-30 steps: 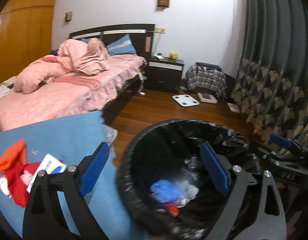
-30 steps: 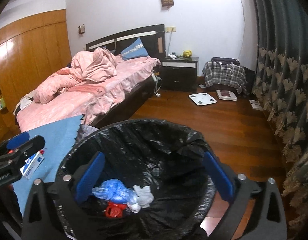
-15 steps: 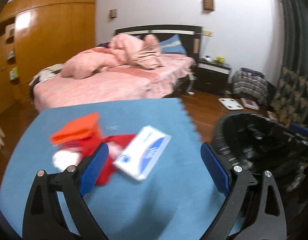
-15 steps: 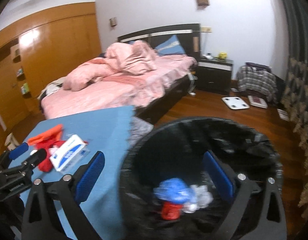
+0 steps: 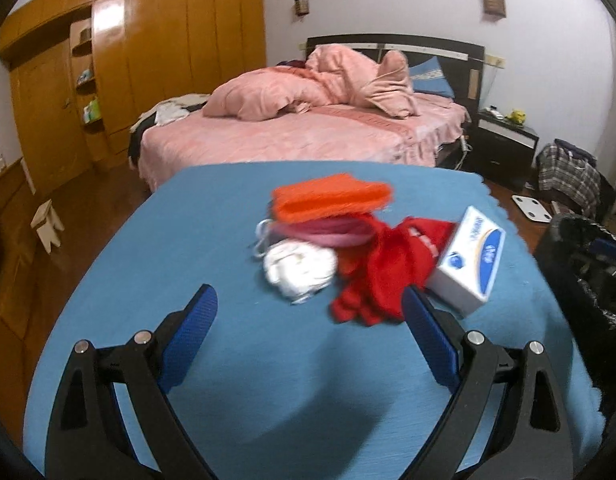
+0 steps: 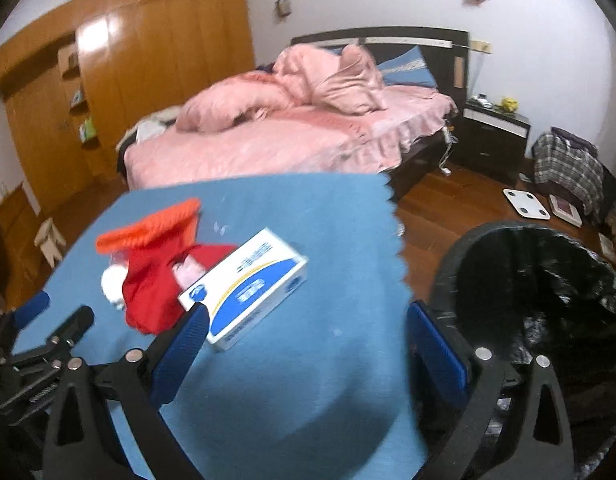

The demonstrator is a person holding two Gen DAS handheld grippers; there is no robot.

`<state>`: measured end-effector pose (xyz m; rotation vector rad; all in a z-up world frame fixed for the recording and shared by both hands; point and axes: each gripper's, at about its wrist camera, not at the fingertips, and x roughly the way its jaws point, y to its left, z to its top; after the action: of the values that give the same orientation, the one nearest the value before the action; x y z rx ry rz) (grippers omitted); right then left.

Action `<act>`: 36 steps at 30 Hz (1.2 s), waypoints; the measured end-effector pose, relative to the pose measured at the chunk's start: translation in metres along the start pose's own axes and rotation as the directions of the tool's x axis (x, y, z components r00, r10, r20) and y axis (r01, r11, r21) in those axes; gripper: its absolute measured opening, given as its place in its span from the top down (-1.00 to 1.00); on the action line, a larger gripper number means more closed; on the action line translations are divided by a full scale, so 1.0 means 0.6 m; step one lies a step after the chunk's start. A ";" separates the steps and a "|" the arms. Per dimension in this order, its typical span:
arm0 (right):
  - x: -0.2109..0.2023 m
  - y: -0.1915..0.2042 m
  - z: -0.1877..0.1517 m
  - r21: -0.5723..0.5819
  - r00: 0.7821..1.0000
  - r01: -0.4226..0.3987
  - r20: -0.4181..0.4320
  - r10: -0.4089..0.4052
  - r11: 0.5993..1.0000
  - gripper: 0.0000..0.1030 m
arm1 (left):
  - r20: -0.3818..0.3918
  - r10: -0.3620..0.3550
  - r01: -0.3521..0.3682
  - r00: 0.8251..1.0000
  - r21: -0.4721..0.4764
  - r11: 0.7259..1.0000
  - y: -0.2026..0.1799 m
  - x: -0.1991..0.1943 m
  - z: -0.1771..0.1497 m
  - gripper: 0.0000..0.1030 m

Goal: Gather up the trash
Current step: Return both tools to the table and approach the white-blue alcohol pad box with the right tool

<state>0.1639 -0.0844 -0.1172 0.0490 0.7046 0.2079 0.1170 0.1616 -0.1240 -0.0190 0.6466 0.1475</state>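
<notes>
On the blue table (image 5: 211, 216) lies a pile: an orange cloth (image 5: 332, 198), a pink item, a white crumpled piece (image 5: 299, 266), a red piece (image 5: 382, 270) and a white-and-blue box (image 5: 470, 260). My left gripper (image 5: 310, 328) is open and empty, just short of the pile. My right gripper (image 6: 308, 344) is open and empty over the table's right part, its left finger by the box (image 6: 247, 286). The black-lined trash bin (image 6: 536, 280) stands to the right of the table. The left gripper also shows in the right wrist view (image 6: 35, 332).
A pink bed (image 5: 308, 136) stands behind the table, wooden wardrobes (image 5: 147, 60) at left, a nightstand (image 5: 504, 140) at right. A white scale (image 6: 526, 202), plaid clothes (image 6: 568, 164) and a small stool (image 5: 47, 224) are on the wooden floor.
Both grippers swung left from over the bin to over the blue table. The pile now lies ahead of the left gripper. Both stayed open and empty.
</notes>
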 end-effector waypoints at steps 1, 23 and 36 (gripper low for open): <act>0.009 0.008 -0.003 -0.009 1.000 0.001 -0.011 -0.001 1.000 -0.88 | -0.005 0.006 -0.006 1.000 -0.005 1.000 0.008 0.003 -0.002 -0.76; 0.111 0.068 -0.029 -0.135 0.985 0.053 -0.155 -0.074 0.989 -0.88 | -0.047 0.021 -0.024 0.999 -0.052 0.998 0.042 0.036 -0.014 -0.76; 0.088 0.027 -0.014 -0.090 0.990 0.049 -0.128 -0.060 0.995 -0.88 | -0.056 0.023 -0.025 0.998 -0.051 0.998 0.033 0.043 -0.016 -0.76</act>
<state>0.1951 -0.0582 -0.1553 -0.0670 0.8257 0.1898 0.1288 0.1841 -0.1463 -0.0656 0.6989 0.1874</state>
